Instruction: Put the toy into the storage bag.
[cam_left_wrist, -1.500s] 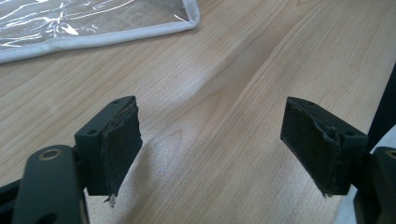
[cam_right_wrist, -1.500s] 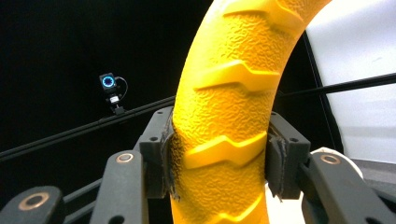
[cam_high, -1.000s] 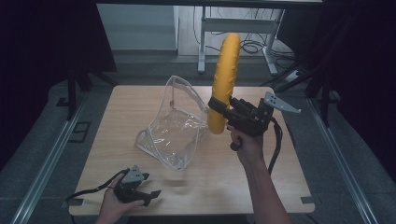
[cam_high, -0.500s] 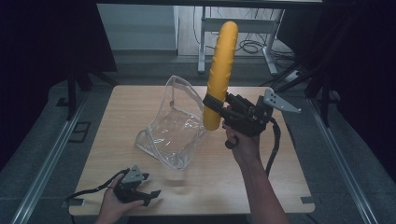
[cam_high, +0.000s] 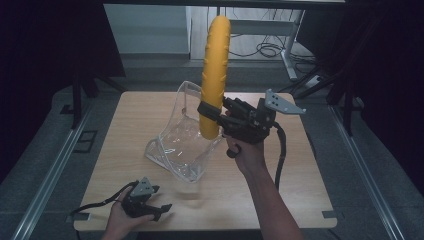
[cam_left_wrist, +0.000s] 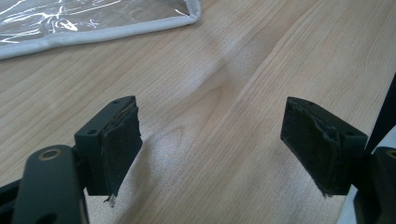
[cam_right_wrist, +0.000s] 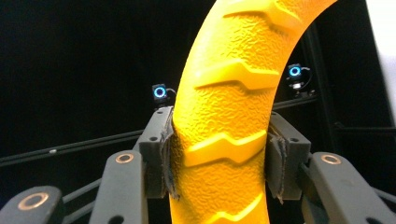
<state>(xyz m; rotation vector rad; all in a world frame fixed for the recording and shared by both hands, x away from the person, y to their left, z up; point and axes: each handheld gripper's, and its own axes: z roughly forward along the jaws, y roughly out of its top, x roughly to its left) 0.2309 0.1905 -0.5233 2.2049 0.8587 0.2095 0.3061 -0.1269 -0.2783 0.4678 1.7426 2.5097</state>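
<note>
above the clear bag (cam_high: 182, 145), right gripper (cam_high: 210, 111) clamps yellow loaf (cam_high: 215, 70) upright; left gripper (cam_high: 159, 210) gapes.

The lower tip of the yellow foam roll (cam_high: 215, 75) sits behind the clear plastic bag (cam_high: 182, 145), its outline smeared by the film, just beside the right tool (cam_high: 211, 113). Seen from that tool, the roll runs off the frame above and below its pads. Beyond the left tool (cam_left_wrist: 212, 135), the bag's white-trimmed edge is cut off at the top. The person's forearm leaves the frame below the right tool.
</note>
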